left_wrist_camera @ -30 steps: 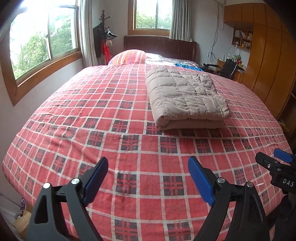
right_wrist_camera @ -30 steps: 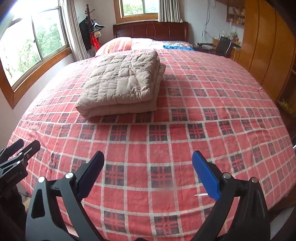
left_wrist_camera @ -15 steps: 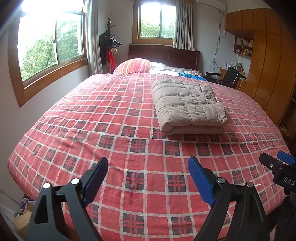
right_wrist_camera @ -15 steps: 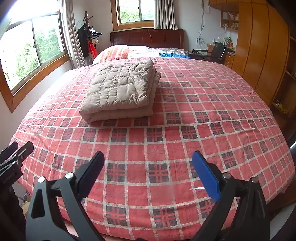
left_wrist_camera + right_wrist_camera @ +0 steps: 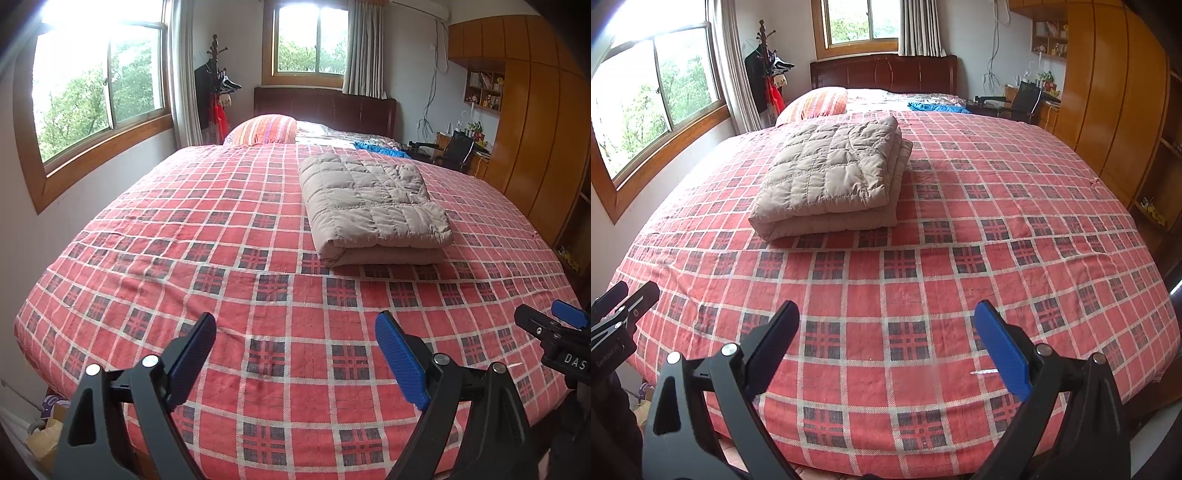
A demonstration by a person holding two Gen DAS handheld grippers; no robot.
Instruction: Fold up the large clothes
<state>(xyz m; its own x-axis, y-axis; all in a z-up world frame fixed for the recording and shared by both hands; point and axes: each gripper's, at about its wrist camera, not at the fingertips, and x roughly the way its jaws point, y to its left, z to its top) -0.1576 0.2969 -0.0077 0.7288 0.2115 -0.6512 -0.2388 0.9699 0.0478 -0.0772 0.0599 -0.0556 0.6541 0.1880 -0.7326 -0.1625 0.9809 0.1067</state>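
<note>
A beige quilted puffer garment (image 5: 373, 208) lies folded into a thick rectangle on the red plaid bed (image 5: 229, 258), its rounded fold toward me. The right wrist view shows the same folded garment (image 5: 834, 175) left of centre on the bed (image 5: 997, 236). My left gripper (image 5: 295, 332) hangs open over the bed's near edge, well short of the garment, with nothing between its blue pads. My right gripper (image 5: 886, 325) is also open and empty, at the foot of the bed. Each gripper's tip shows at the other view's side edge.
A striped pillow (image 5: 264, 129) and a blue cloth (image 5: 380, 149) lie by the dark headboard (image 5: 325, 107). Windows and a coat stand (image 5: 218, 85) line the left wall. A wooden wardrobe (image 5: 535, 129) and a desk with a chair (image 5: 458, 149) stand on the right.
Both grippers have pulled back and risen from the bed, so the folded garment looks smaller and farther away. Both stay open and empty. The garment has not moved.
</note>
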